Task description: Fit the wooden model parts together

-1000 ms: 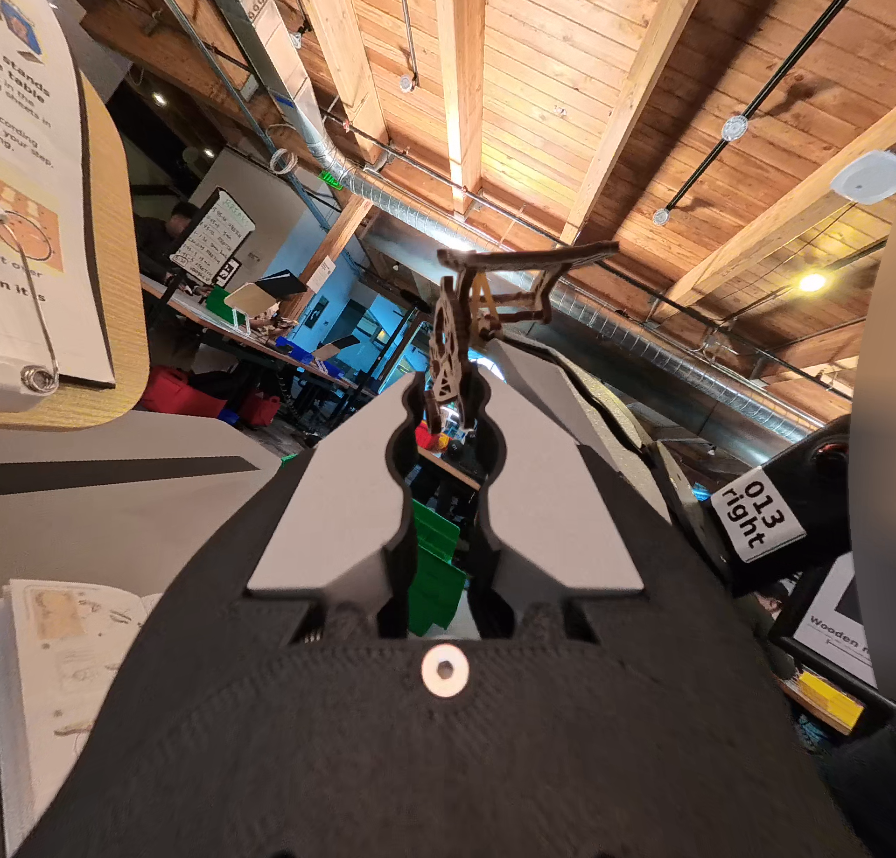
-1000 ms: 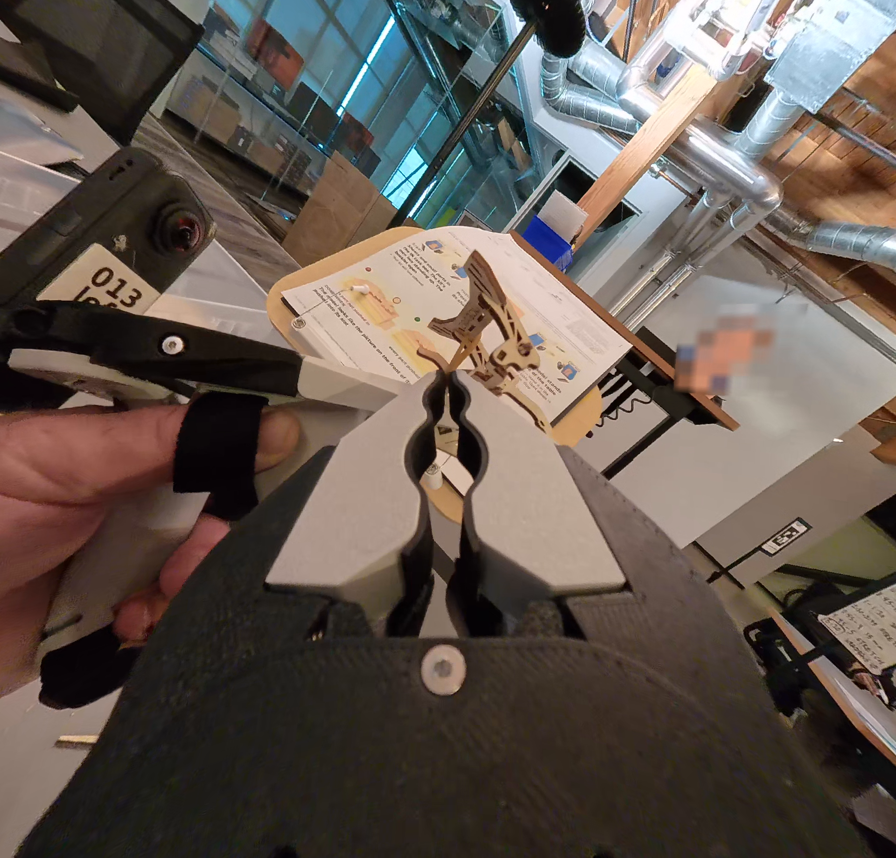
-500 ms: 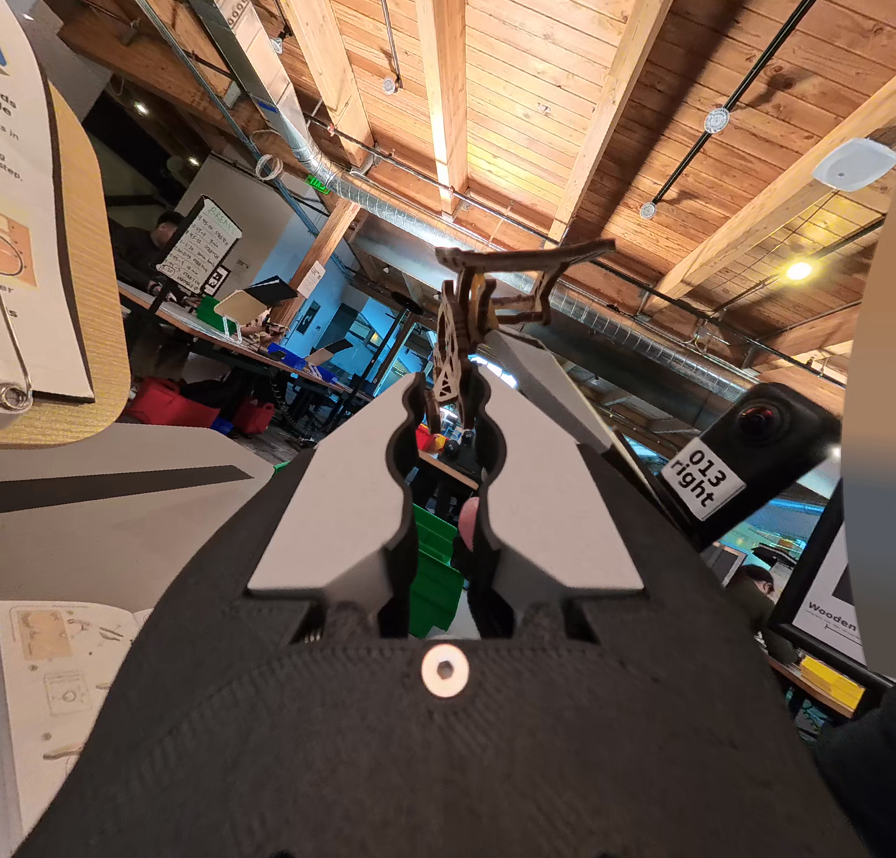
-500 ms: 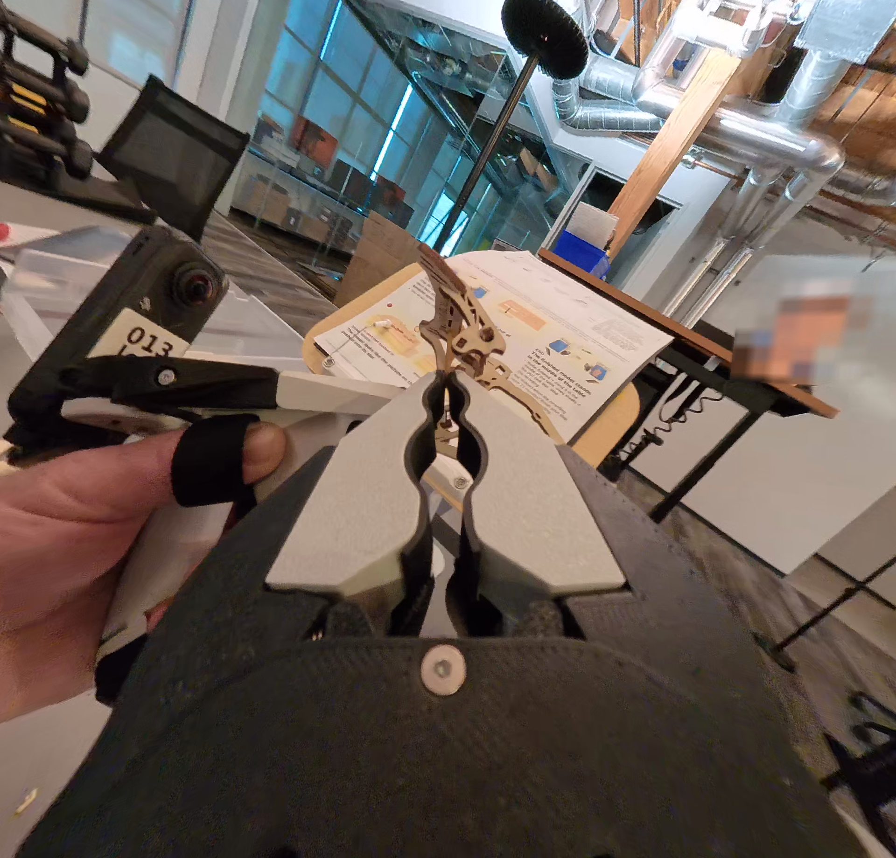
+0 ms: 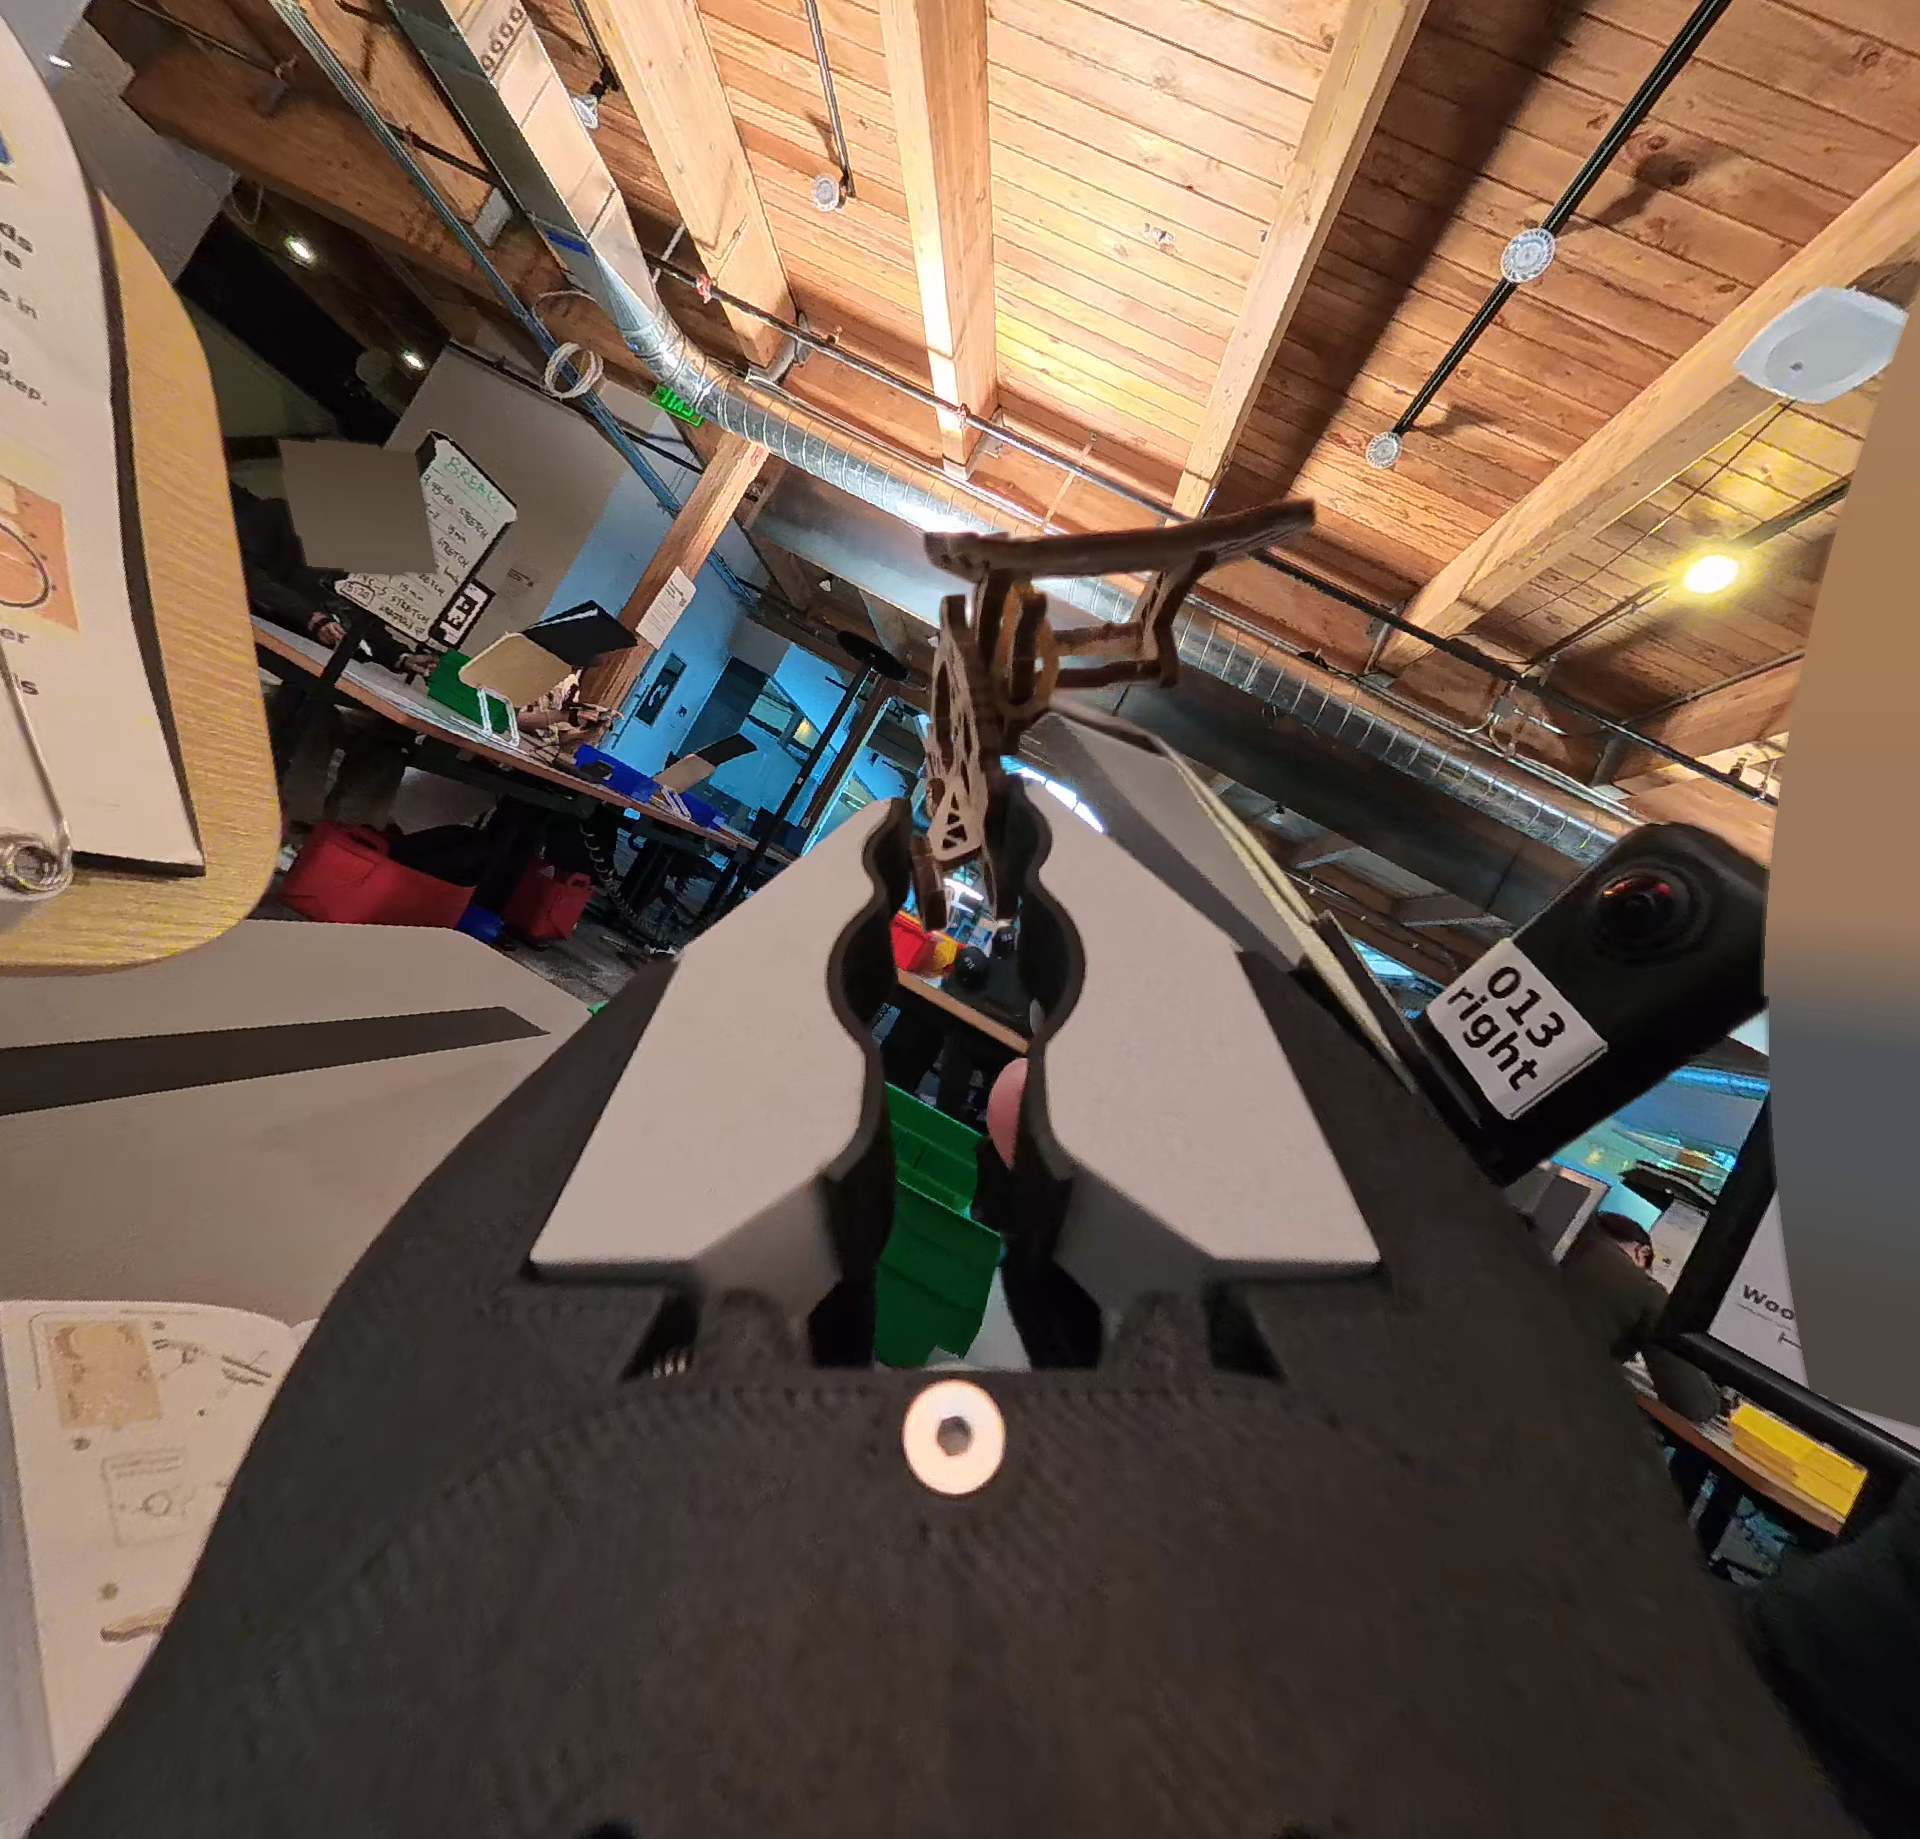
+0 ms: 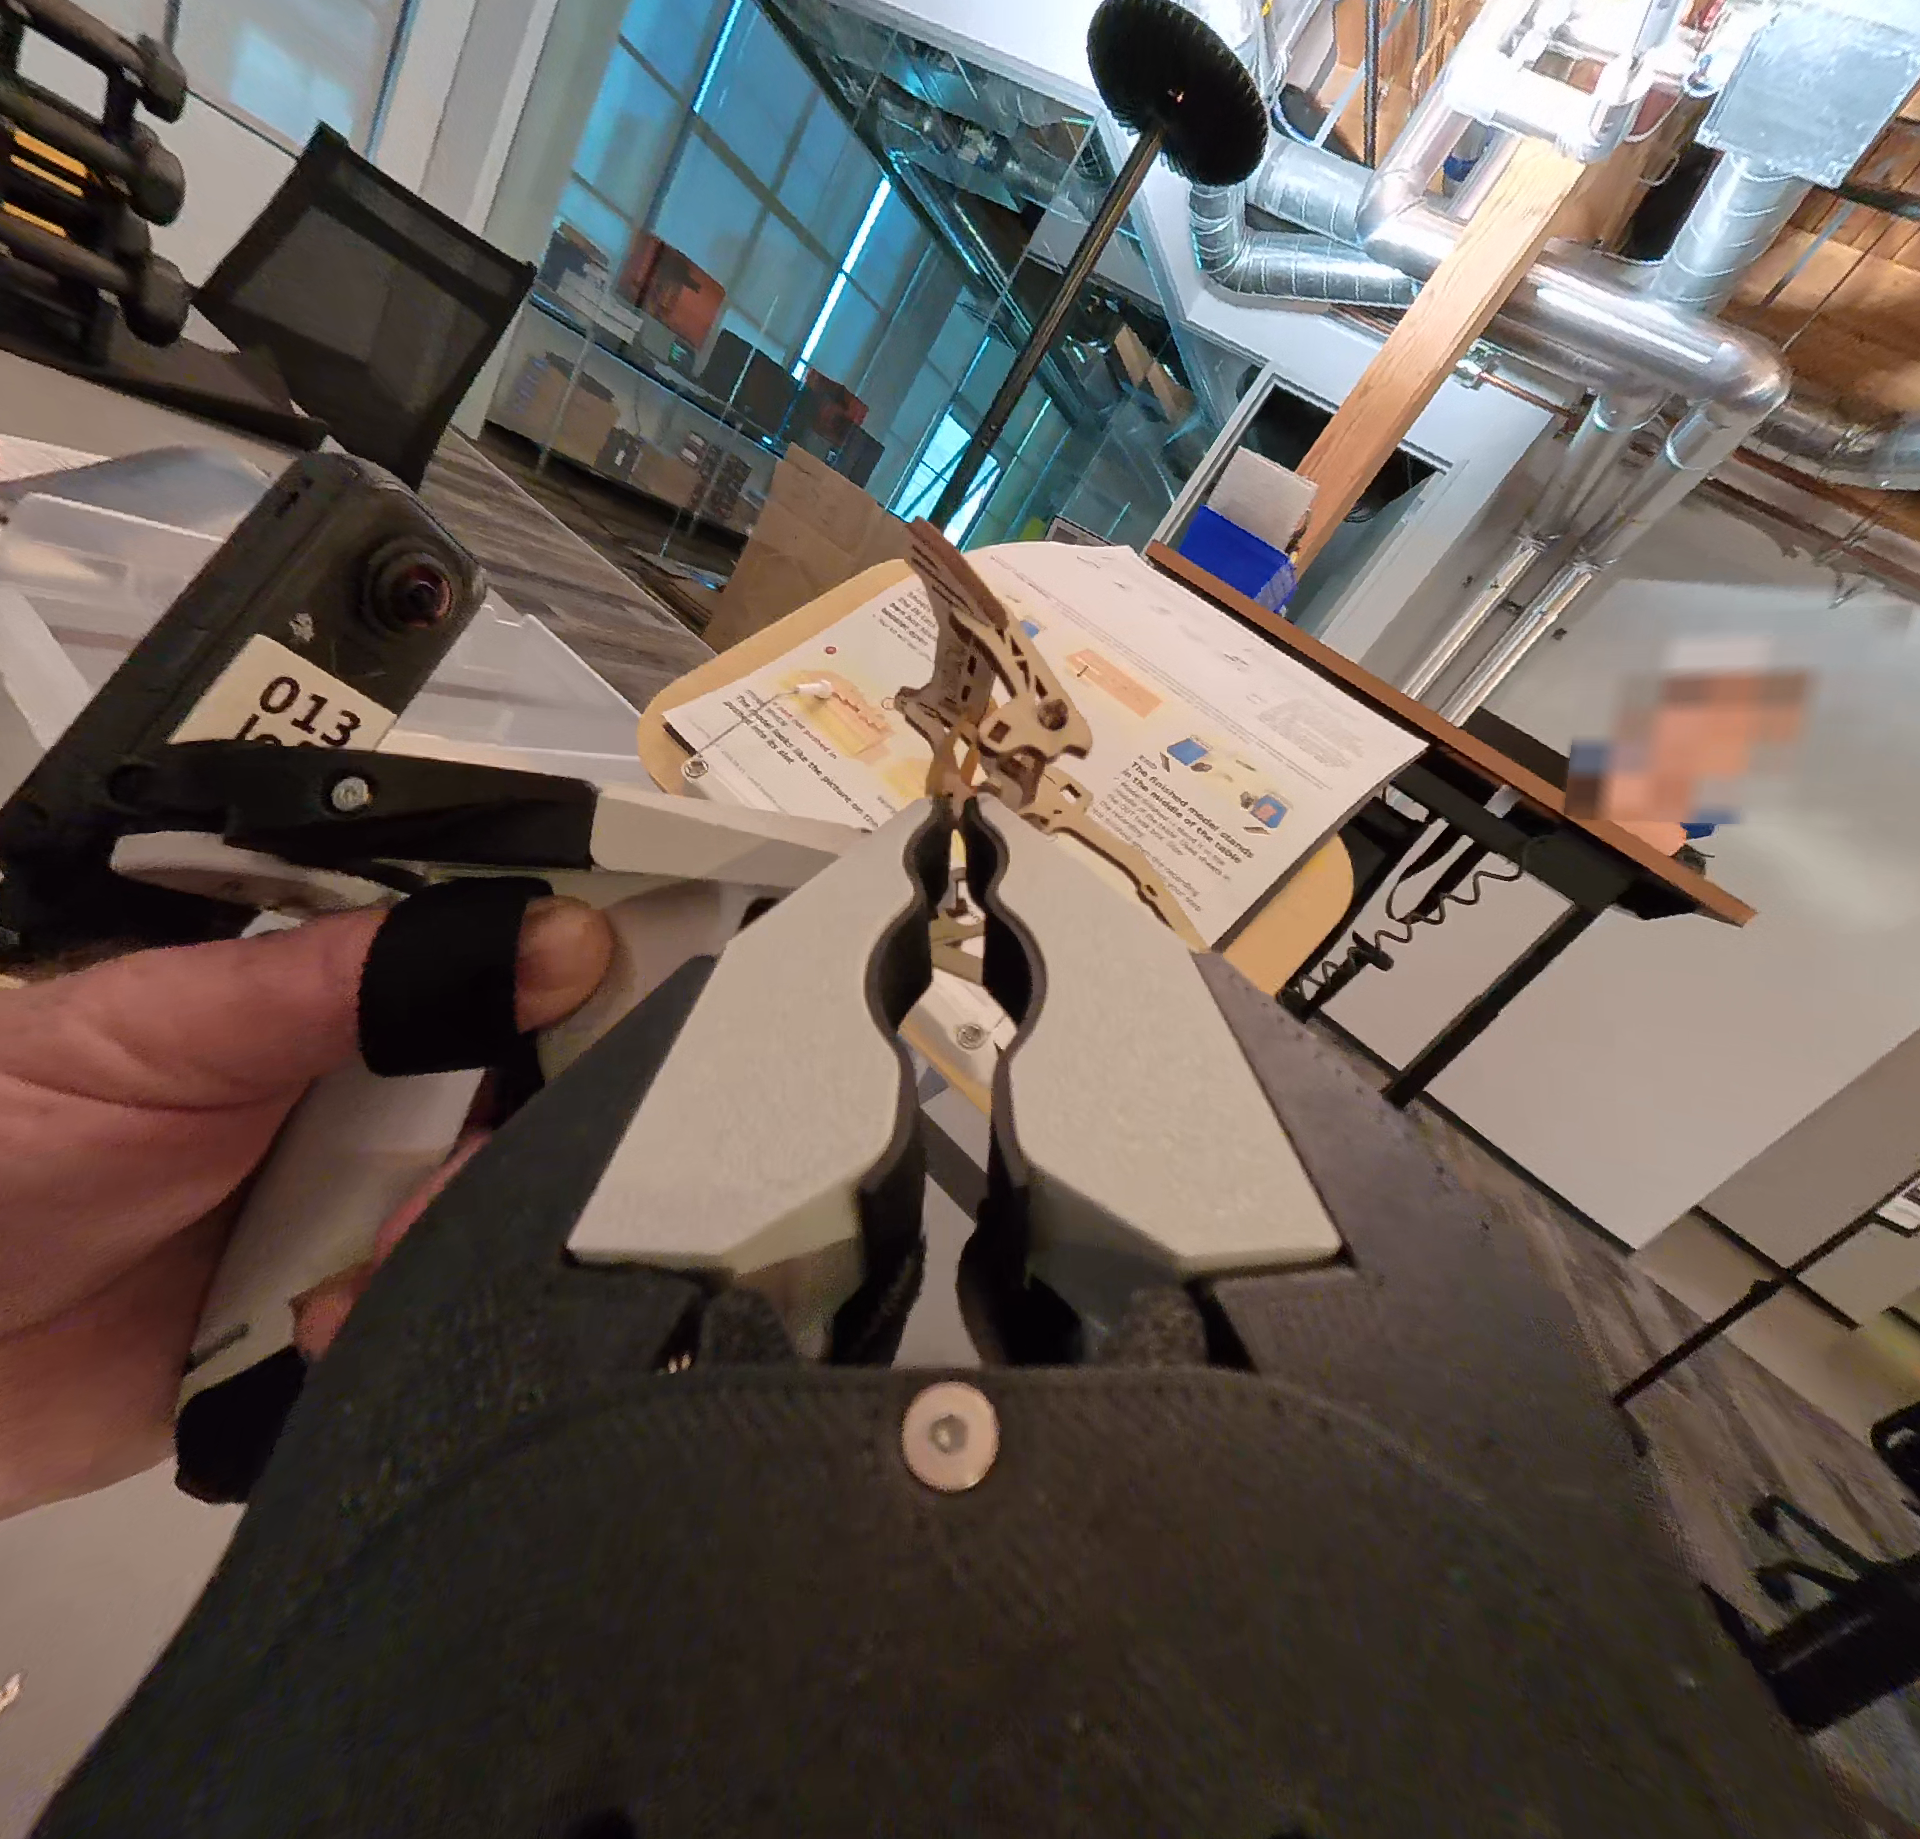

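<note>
Both tools (image 5: 961,833) (image 6: 951,813) grip the wooden model (image 5: 987,709); only the right view shows a hand (image 6: 156,1114).

Beamed wooden ceiling (image 5: 1143,179), silver ducts (image 6: 1558,262), glass walls (image 6: 748,210)

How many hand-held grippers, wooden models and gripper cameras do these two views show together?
Hand-held grippers: 2, the left hand-held gripper and the right hand-held gripper.
Wooden model: 1, with both grippers shut on it.
Gripper cameras: 2, the right gripper camera and the left gripper camera.
Total: 5.
</note>
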A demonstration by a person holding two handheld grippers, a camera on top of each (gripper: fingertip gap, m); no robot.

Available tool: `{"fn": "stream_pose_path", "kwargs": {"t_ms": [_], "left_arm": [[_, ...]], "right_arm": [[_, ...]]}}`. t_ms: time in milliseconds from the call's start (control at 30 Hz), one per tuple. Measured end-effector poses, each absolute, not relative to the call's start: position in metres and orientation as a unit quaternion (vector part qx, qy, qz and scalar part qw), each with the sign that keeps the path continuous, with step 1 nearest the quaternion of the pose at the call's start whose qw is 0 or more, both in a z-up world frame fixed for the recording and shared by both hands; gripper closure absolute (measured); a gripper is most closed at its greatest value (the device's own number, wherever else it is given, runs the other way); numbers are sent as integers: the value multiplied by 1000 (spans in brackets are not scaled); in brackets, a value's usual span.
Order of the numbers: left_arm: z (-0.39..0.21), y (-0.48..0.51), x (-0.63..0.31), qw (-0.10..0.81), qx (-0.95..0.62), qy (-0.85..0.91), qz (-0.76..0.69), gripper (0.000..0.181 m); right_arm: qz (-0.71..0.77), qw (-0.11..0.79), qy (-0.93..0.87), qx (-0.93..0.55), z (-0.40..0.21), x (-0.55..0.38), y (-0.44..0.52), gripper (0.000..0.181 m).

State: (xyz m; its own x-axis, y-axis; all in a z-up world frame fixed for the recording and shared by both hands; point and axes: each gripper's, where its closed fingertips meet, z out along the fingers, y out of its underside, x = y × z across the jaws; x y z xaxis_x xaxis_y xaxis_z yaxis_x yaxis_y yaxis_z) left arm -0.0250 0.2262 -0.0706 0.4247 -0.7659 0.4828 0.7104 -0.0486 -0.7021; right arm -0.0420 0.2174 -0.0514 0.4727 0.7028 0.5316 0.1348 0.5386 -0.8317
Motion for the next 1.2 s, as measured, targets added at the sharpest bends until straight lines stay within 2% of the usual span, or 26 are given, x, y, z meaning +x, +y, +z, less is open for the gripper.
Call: {"fn": "stream_pose_path", "kwargs": {"t_ms": [33, 533, 600, 667, 767, 933, 1200], "left_arm": [[-71, 227, -26, 689, -488, 27, -535, 166], [-73, 228, -21, 686, -492, 30, -535, 165], [-74, 228, -20, 682, -491, 31, -540, 165], [-75, 229, -18, 675, -493, 28, -548, 166], [-77, 229, -17, 670, -493, 29, -554, 166], [-79, 230, -10, 668, -504, 38, -546, 165], [-81, 230, -7, 666, -505, 44, -548, 165]], "right_arm": [[195, 735, -477, -441, -52, -41, 218, 181], [146, 749, -499, -411, -53, -30, 206, 176], [141, 752, -493, -414, -51, -22, 210, 165], [146, 743, -494, -426, -52, -20, 218, 140], [145, 744, -493, -426, -46, -19, 227, 117], [169, 714, -525, -432, -49, -27, 231, 123], [181, 694, -545, -434, -58, -29, 231, 161]]}}
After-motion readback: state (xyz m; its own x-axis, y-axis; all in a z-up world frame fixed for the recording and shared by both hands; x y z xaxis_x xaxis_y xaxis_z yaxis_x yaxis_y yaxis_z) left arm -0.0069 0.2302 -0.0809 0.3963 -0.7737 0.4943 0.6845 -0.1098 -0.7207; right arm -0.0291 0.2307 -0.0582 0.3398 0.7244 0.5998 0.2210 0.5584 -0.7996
